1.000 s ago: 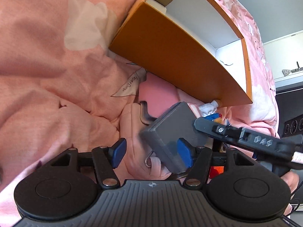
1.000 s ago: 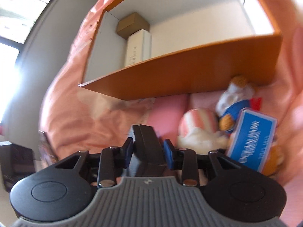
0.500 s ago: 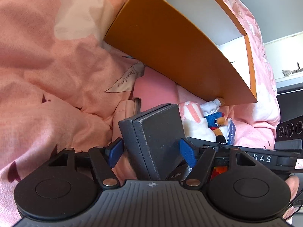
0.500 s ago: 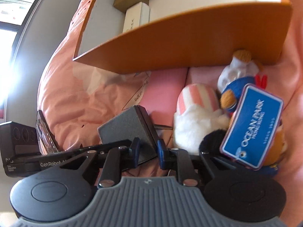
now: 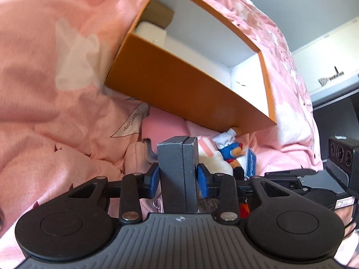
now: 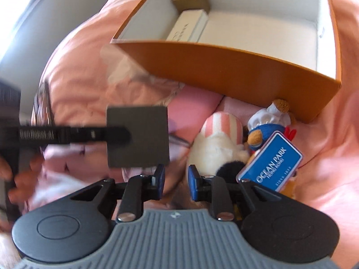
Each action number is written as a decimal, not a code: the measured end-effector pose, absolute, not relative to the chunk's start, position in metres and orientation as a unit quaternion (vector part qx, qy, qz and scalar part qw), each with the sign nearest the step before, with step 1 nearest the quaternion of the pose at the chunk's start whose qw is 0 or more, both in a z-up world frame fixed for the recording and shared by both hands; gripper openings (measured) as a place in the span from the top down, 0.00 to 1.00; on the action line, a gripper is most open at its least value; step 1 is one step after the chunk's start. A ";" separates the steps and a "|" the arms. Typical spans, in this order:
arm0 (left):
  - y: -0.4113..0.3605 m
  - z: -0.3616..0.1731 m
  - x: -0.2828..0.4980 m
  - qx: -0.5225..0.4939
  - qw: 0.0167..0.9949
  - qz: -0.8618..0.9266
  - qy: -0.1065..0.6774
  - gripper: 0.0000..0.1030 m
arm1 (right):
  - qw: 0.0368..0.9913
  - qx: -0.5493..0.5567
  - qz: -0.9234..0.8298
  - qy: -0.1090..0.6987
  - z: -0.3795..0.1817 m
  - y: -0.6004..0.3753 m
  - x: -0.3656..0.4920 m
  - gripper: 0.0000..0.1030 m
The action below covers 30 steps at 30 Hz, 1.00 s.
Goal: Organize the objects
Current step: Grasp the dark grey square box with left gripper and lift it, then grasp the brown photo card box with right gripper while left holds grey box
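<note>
Two boxes (image 6: pixel 190 13) in orange box (image 6: pixel 224 67)

Bright daylight fills both views and washes the pink bedding (image 5: pixel 56 71) pale where it falls. The orange box (image 5: pixel 179 85) shows a lit white interior, while its near wall stays in shade and casts a shadow on the bedding below. The left wrist view is mostly sharp. The right wrist view is smeared: the grey case (image 6: pixel 138 136) and the hand (image 6: pixel 20 179) at the left edge blur. Fisheye bending curves straight edges, and the corners go black.
</note>
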<state>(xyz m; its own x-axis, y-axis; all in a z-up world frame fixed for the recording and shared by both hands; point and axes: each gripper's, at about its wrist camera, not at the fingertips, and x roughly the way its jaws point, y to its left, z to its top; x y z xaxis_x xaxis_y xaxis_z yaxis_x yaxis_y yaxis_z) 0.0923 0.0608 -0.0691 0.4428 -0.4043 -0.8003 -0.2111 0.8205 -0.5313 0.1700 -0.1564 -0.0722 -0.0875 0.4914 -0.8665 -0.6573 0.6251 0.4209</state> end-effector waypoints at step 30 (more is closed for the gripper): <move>0.028 -0.049 0.081 -0.195 0.823 -0.086 0.527 0.62 | 0.577 -0.339 0.482 0.565 -0.105 -0.134 0.149 0.39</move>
